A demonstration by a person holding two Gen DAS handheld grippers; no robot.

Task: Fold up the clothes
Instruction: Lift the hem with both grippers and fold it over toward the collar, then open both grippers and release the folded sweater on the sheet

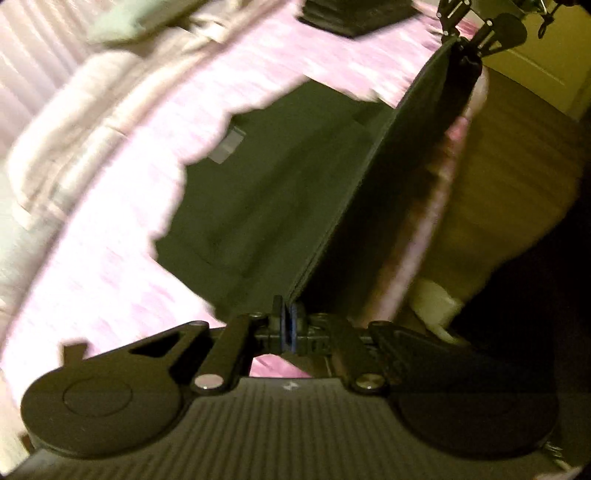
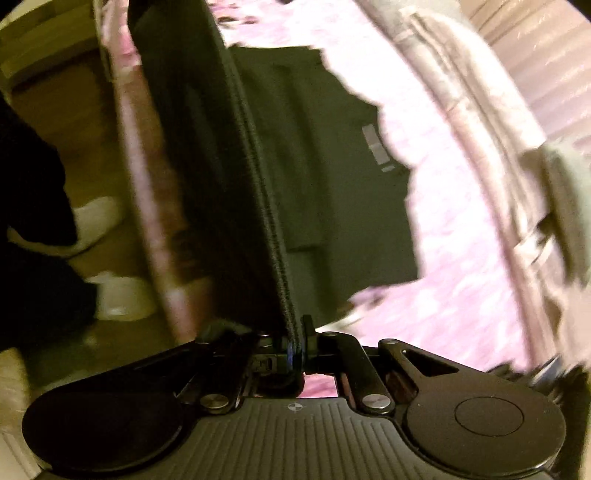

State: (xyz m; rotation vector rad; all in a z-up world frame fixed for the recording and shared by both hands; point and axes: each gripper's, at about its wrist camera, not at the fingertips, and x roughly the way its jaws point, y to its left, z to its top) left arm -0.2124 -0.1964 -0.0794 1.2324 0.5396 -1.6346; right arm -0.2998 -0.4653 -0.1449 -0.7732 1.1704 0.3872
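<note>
A dark garment (image 1: 273, 192) lies on a pink patterned bed cover (image 1: 122, 236), with a grey label near its collar. My left gripper (image 1: 289, 325) is shut on one corner of its hem, which is lifted and stretched taut. My right gripper (image 2: 297, 350) is shut on the other corner of the same hem. The right gripper also shows at the top of the left wrist view (image 1: 467, 37), at the far end of the taut edge. The raised part of the dark garment (image 2: 207, 166) stands like a flap above the flat part (image 2: 332, 192). Both views are motion-blurred.
Pale bedding (image 1: 62, 129) is bunched along the far side of the bed, seen also in the right wrist view (image 2: 480, 122). A wooden floor (image 1: 517, 166) lies beyond the bed edge. The person's white-socked feet (image 2: 122, 295) stand beside the bed. A dark object (image 1: 351, 14) sits on the bed.
</note>
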